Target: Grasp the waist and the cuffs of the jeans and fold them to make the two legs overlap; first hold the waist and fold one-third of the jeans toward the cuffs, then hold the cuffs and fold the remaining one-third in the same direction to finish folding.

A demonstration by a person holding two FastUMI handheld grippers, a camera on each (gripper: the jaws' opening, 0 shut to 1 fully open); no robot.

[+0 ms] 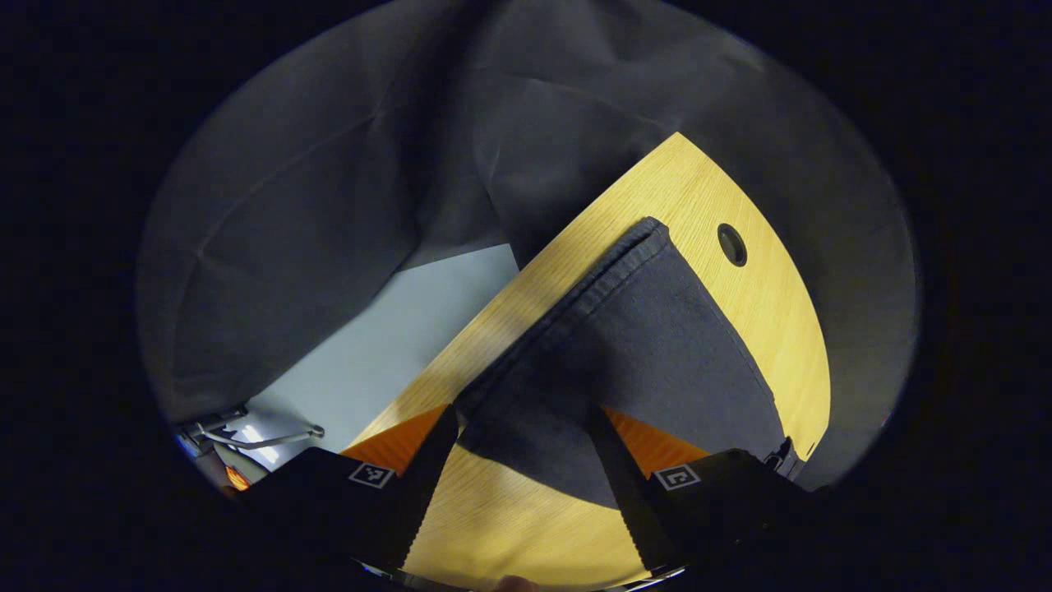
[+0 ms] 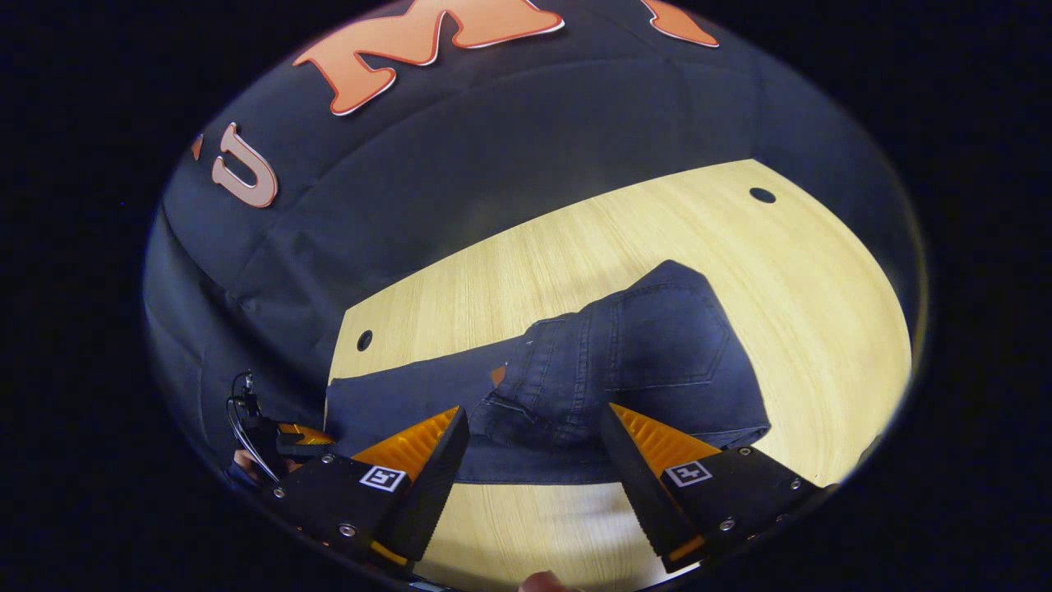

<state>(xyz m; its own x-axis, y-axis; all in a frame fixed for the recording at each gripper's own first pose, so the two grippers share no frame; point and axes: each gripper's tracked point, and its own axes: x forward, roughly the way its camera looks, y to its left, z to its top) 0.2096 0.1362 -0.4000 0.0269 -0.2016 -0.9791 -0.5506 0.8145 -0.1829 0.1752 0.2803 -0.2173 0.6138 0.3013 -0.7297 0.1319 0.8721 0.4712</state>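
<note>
dark jeans [image 2: 625, 362] flat on the wooden table [image 2: 509, 271], waist part bunched over the legs. left gripper [image 1: 522, 436] spread open over the cuff end [image 1: 633, 329], seemingly not touching. right gripper [image 2: 534, 444] released, above the waist.

Right gripper [image 2: 532, 427] with fingers spread wide above dark jeans [image 2: 641, 362], touching nothing. Jeans lying on a pale wooden table [image 2: 575, 247], waist end with back pocket bunched and raised between the fingers, leg stretching flat toward the table's left edge. Two round holes in the tabletop. Left gripper [image 2: 279, 440] near the cuff end, state unclear.
</note>
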